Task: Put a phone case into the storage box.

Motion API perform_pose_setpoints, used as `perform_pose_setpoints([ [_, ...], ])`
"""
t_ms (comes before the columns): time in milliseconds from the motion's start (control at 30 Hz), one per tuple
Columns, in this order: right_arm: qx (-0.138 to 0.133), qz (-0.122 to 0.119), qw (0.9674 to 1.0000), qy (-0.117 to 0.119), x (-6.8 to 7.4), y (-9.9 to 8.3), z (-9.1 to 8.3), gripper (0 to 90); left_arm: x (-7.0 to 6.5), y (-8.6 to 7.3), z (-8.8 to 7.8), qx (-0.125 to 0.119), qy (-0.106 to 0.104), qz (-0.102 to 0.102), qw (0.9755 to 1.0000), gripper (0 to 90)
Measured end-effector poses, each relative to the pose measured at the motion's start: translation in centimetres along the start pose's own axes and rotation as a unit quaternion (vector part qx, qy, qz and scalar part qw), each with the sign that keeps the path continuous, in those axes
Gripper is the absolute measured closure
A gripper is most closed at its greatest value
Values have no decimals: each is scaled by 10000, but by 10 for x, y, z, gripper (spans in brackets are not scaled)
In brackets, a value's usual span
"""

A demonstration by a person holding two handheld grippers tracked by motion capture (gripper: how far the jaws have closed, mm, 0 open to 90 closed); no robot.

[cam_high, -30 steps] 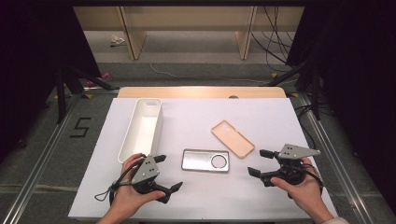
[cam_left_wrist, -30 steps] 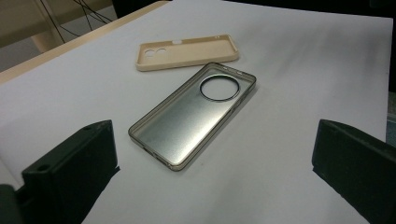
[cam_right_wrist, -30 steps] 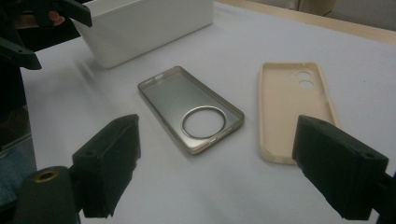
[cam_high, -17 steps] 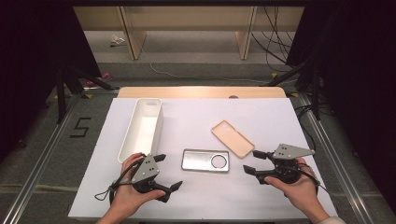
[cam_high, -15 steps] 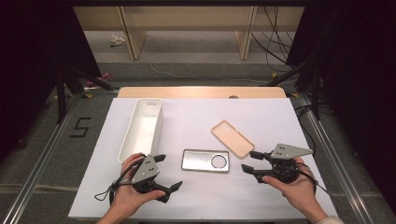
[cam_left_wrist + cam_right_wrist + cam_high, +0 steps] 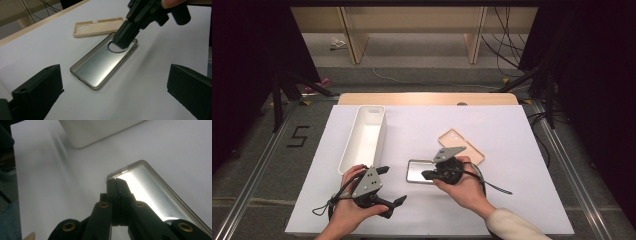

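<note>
Right tool (image 6: 428,175), clenched empty, has just closed over the silver phone case (image 6: 100,65); press flat, avoiding its rim.

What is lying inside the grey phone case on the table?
The grey phone case shows a bare shiny inner face with a round camera hole. The shut right claw hangs over that hole, covering part of it.

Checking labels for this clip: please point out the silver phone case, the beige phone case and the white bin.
silver phone case (image 6: 100,65): left gripper view, middle of its inner face.
beige phone case (image 6: 100,27): left gripper view, centre of its flat back.
white bin (image 6: 364,137): high view, its inside floor.
</note>
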State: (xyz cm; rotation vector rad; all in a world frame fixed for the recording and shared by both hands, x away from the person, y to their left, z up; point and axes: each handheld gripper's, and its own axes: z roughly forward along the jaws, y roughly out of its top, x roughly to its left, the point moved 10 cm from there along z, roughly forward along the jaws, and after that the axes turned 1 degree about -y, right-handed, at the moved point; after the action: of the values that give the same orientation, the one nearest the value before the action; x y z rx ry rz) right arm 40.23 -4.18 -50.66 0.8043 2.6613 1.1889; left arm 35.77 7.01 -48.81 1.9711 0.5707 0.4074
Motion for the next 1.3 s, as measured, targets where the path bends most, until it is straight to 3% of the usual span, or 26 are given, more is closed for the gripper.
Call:
perform_pose_setpoints([
  [100, 218, 296, 9993, -85, -2, 11, 25, 900, 0, 0, -2, 10, 27, 27, 10000, 0],
  [233, 486, 424, 9978, -168, -7, 9, 45, 900, 0, 0, -2, 17, 32, 32, 10000, 0],
  [533, 806, 526, 9952, -180, -5, 2, 66, 900, -1, -2, -2, 54, 24, 67, 10000, 0],
  [933, 1005, 615, 9928, -218, -3, -3, 71, 900, -1, -2, -2, 66, 17, 66, 10000, 0],
  [1300, 1293, 428, 9907, -27, 11, -12, 60, 900, -1, -2, -3, 51, 5, 41, 10000, 0],
])
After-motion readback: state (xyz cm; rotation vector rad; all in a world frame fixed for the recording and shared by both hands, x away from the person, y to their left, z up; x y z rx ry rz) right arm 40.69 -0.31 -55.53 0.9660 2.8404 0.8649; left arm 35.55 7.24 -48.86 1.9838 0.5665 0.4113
